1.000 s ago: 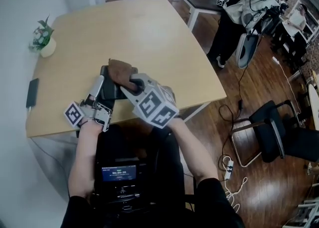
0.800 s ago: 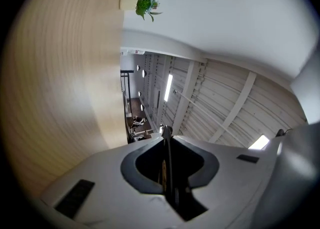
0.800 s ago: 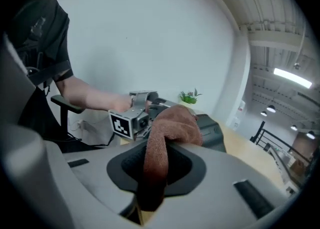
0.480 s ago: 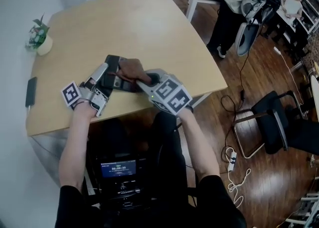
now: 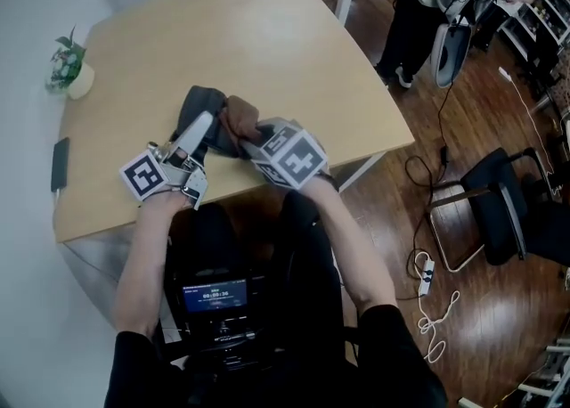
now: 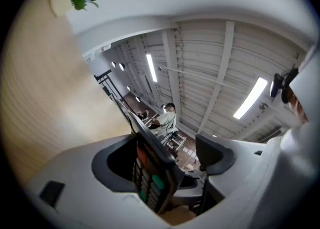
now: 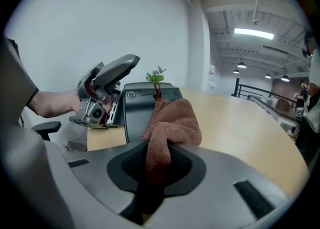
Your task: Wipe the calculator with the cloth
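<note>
The right gripper [image 7: 157, 160] is clenched on the cloth [image 7: 172, 120], with a wad left bunched ahead, likely as the wiping pad. The left gripper [image 6: 167, 155] has just been opening its jaws. The calculator [image 6: 150, 173] stands edge-on between them, unpressed, probably for a fresh hold. From overhead the cloth sits at its 3 o'clock, near the table's [image 5: 267, 32] 6 o'clock edge.

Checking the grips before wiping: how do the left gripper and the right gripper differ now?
The left gripper has just opened, jaws apart; the right gripper has them closed. The left gripper has the black calculator between its jaws, unclamped; the right gripper is shut on the brown cloth. Both reach over the table.
</note>
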The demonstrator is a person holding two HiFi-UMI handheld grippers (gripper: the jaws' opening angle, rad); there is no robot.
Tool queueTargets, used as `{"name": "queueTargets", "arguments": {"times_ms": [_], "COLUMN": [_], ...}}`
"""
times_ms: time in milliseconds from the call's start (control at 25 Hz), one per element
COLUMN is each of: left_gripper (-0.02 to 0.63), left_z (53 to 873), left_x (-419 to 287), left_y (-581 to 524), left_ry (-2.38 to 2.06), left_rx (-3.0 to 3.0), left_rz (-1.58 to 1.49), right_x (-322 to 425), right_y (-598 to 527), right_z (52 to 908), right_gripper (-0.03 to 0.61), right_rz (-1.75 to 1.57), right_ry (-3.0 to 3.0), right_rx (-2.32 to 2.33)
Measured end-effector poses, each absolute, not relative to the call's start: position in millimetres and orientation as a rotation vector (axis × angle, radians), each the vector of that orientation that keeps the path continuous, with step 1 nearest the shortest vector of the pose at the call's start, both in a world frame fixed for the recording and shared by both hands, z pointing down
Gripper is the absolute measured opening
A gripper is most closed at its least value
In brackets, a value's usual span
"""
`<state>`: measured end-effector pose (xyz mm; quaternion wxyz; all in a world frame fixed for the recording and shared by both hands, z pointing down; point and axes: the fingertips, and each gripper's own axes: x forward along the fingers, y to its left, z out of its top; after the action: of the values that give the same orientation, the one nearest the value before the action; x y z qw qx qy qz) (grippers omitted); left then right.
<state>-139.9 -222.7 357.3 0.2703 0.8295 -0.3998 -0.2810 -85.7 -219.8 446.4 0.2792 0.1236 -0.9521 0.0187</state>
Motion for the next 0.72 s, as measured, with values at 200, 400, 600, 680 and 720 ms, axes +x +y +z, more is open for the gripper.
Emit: {"name": "queueTargets", "arguments": {"times_ms": [200,400,600,680,720], "left_gripper": [0.353,0.329,0.305,0.305,0.305], "left_z": [373,399,400,400,399], "left_x": [-127,-127,-126,-124,-123], "left_y": [-230,-235,-236,-236,-235], "left_ry": [-1.455,-1.602,-1.562,-1.537,-1.525], "left_rx": [2.371,2.471,2.531,2.564,2.587], "left_rz": [-0.315,0.110,0.159,0.175,0.193], "right_x": [-85,-82,-65,-49,-41], "right_y": [-219,-220,-237,-255,-263], "right_z": [445,436,415,411,405], "right_gripper": [0.058,0.058,0.058,0.058,0.058], "right_rz": [0.061,0.184,0.483,0.487,0.439], "right_ry": [-2.566,-2.645,-2.791,-2.788,-2.781], "right_rx": [0.317,0.264,0.224,0.346,0.422]}}
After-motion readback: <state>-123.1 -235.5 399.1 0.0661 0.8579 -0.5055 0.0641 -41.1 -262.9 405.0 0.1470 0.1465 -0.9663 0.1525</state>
